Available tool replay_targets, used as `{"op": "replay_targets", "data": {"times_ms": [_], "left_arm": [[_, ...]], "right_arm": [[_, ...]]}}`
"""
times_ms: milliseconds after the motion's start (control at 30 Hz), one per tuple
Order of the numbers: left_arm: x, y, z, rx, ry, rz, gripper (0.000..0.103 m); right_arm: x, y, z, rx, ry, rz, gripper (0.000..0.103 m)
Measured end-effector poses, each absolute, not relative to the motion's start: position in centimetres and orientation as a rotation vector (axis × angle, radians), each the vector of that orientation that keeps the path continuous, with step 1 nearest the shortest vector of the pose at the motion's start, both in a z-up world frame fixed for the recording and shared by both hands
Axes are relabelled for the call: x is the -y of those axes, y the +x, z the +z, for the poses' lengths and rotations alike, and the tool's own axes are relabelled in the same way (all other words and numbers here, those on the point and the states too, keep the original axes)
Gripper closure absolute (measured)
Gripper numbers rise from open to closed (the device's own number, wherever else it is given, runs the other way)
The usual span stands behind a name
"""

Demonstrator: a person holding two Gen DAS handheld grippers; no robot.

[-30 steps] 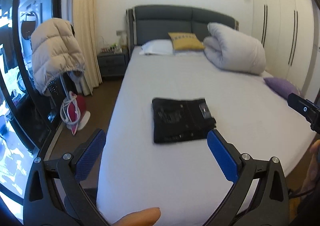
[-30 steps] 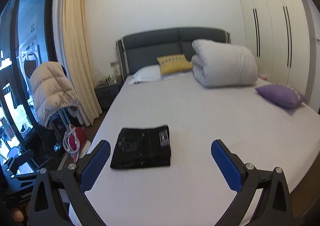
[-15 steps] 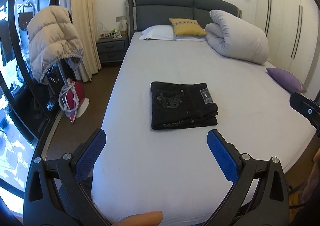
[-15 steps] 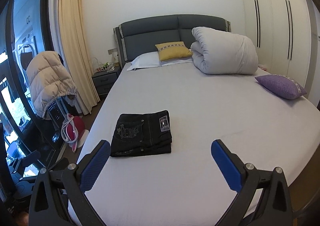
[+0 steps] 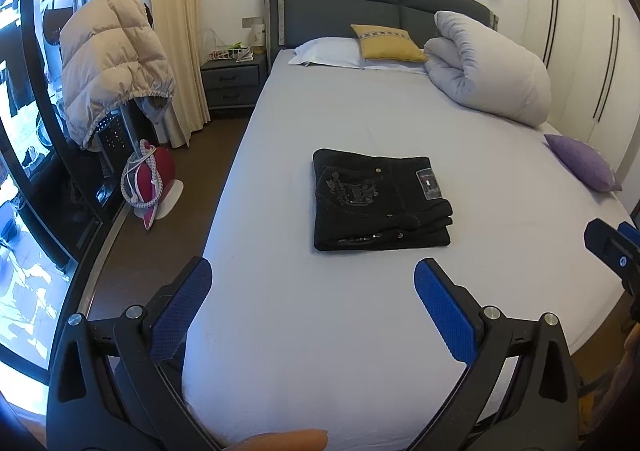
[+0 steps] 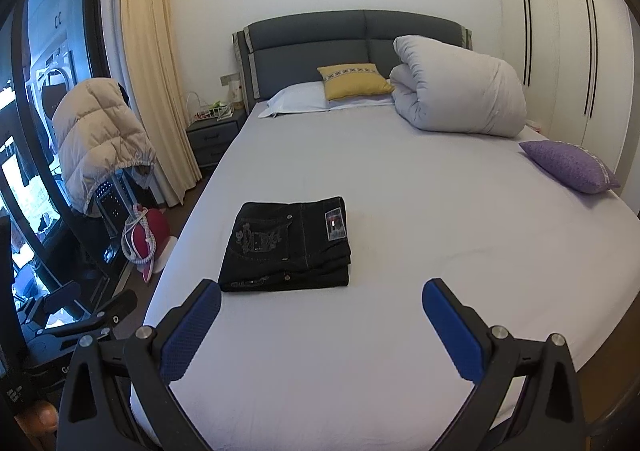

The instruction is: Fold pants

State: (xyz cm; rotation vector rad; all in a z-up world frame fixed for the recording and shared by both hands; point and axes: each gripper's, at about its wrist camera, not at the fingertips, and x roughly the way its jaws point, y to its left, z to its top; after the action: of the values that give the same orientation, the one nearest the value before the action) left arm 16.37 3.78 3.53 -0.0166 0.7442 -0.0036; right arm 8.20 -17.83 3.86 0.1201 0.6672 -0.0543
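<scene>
Black pants [image 5: 378, 203] [image 6: 288, 247] lie folded into a flat rectangle on the white bed sheet [image 5: 320, 331] [image 6: 440, 211], a label patch facing up near their right edge. My left gripper [image 5: 312, 287] is open above the foot of the bed, well short of the pants, nothing between its blue pads. My right gripper [image 6: 320, 305] is open too, its left pad just in front of the near edge of the pants without touching. The right gripper's tip [image 5: 612, 247] shows at the far right of the left wrist view.
A rolled white duvet [image 6: 460, 91], a yellow cushion [image 6: 354, 80] and a white pillow [image 6: 298, 101] sit at the headboard. A purple cushion [image 6: 570, 165] lies at the right edge. Left of the bed stand a nightstand [image 5: 234, 79], a puffer jacket [image 5: 112, 63] and a red iron [image 5: 150, 179].
Both grippers have tilted and moved, so the bed and folded pants appear lower and closer in each view. The pants have not moved. Both grippers stay open.
</scene>
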Motion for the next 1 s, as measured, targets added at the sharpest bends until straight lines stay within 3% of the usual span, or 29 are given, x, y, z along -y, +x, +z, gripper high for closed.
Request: {"op": "replay_targets", "data": {"times_ms": [1000], "left_arm": [[-4.1,18.6,0.3,-0.797,-0.036,0.033,0.000]], "right_arm": [[16.3,9.5,2.1,-0.733,0.093,-0.033,0.000]]}}
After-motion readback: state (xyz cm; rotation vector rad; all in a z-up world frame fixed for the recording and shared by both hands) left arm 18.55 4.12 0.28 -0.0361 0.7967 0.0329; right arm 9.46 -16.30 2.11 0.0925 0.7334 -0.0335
